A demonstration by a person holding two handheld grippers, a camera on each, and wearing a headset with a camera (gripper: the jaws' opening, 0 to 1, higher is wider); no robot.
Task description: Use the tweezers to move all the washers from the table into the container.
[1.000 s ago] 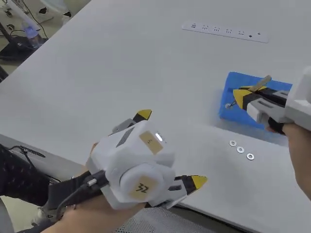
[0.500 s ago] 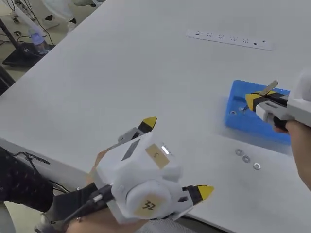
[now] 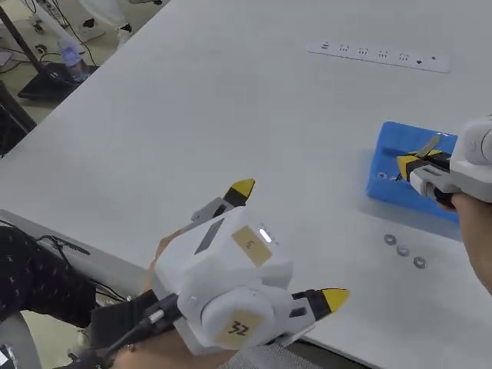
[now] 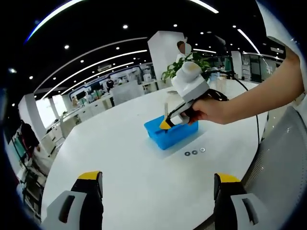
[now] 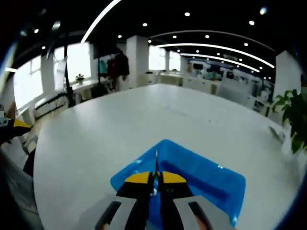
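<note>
White table [image 3: 231, 115]: your right claw [image 3: 407, 164], clamped on thin metal tweezers [image 3: 427, 144], hangs over the blue plastic container [image 3: 386, 183]; small steel washers [image 3: 403, 251] lie just near-side of it. Your left claw [image 3: 288, 241] is spread wide, well apart.

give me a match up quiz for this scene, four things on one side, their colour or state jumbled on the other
1 left claw
2 right claw
3 washers
4 container

A blue
B open, holding nothing
C lying in a row on the table
D shut on the tweezers

Pairs: 1-B, 2-D, 3-C, 4-A
</note>
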